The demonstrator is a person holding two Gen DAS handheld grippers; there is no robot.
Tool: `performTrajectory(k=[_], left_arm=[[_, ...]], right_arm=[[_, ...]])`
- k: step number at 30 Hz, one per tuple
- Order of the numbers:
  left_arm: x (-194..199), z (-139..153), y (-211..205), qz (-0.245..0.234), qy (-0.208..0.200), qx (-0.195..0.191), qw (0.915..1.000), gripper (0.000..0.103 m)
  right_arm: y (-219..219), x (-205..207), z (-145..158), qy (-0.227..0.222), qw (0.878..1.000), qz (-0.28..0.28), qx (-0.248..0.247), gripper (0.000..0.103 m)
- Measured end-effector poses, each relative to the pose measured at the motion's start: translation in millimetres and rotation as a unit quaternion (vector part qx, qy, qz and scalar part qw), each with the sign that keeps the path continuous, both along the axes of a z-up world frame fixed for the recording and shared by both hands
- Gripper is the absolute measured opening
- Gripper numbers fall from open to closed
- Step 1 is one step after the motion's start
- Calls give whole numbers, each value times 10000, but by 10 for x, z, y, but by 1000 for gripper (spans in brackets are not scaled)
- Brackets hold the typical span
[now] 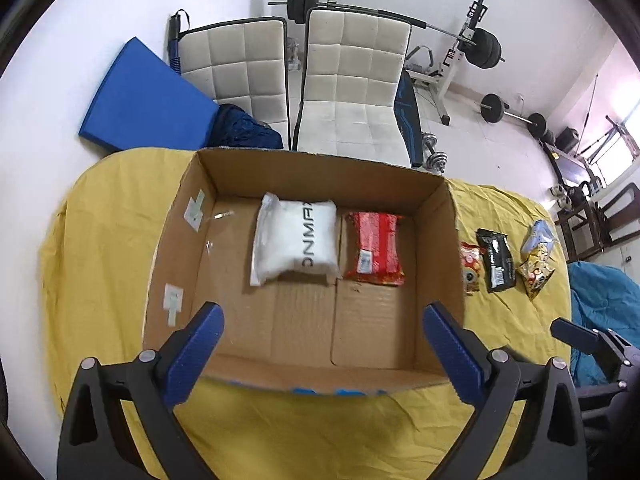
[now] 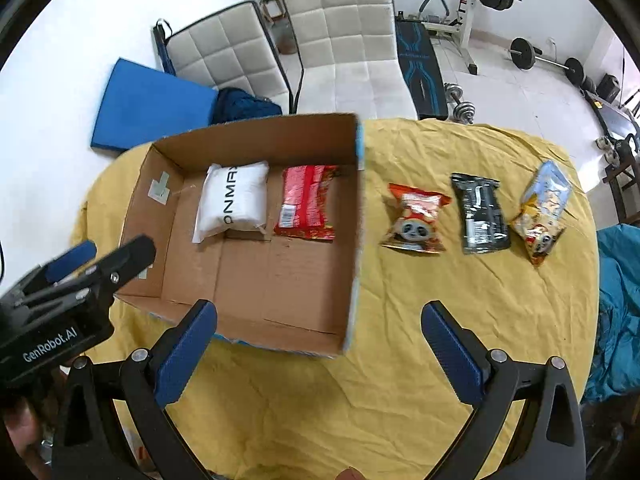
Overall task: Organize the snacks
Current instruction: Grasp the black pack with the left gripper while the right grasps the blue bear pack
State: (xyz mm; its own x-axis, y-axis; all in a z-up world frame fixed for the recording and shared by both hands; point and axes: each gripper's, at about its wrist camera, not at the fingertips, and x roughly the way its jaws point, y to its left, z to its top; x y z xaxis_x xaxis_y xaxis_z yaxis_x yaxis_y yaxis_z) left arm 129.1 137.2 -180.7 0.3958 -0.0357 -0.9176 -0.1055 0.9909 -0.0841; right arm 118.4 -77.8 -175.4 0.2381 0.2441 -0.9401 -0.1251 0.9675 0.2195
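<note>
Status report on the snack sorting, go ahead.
Left gripper open, empty; right gripper open, empty. Cardboard box holds white pack, red pack. Three snacks on yellow cloth. Nothing blocking.

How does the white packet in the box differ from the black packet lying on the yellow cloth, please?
The white packet lies inside the cardboard box; the black packet lies outside it, on the yellow cloth. The white packet is larger, puffy and pillow-like; the black one is slimmer and flatter. Both lie flat, and no hand-held gripper touches either.
</note>
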Motion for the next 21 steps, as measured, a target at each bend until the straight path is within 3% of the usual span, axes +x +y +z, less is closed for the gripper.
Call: performTrajectory(k=[7,14,18,21], left_arm=[[-79,114,-456,81,-56,-167,9998,102],[207,79,-1271,-388,35,-242,9989,102],[506,-79,-1778,-789,260,-224,9963,102],[803,-355,-2117,-1055,663,-255,9919,102]], right_arm=[[-748,-35,61,-23,9998,-218,42,103],[-1706,153,-86,109,9969,-767,-100,103],[-2223,371,-268,287,9929,-1145,-170,103],[-2579,627,-512,535,9883,-1419,-160,103]])
